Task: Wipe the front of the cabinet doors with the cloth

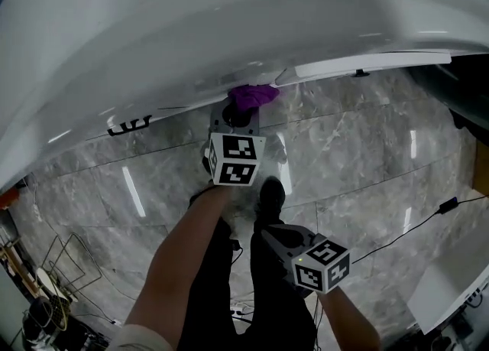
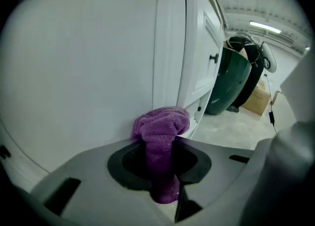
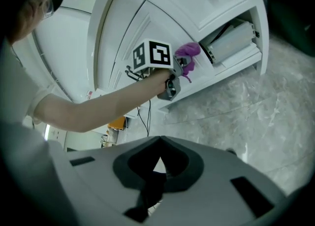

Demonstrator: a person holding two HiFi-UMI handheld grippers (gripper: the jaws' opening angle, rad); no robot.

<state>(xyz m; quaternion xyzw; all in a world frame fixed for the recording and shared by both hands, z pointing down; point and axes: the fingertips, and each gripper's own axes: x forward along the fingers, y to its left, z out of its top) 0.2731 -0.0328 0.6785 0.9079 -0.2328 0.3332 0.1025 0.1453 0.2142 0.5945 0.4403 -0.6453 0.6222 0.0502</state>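
Pinches a purple cloth (image 2: 162,124) in the left tool (image 2: 160,161), against a white cabinet door (image 2: 83,62). Holds the right tool (image 3: 157,165) pressed together, empty, away from it.

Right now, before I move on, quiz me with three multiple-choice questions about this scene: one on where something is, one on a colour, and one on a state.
1. Where is the cloth?
A. Inside a bucket
B. Pressed against the front of the white cabinet door
C. Folded on a chair

2. What colour is the cloth?
A. Purple
B. Yellow
C. Orange

3. What state is the left gripper in?
A. Jaws wide apart and empty
B. Jaws shut on the cloth
C. Jaws shut on a spray bottle

Answers:
1. B: the left gripper view shows the bunched end of the cloth touching the door panel.
2. A: it looks purple in all three views.
3. B: in the left gripper view the cloth runs up between the jaws, which are closed on it.
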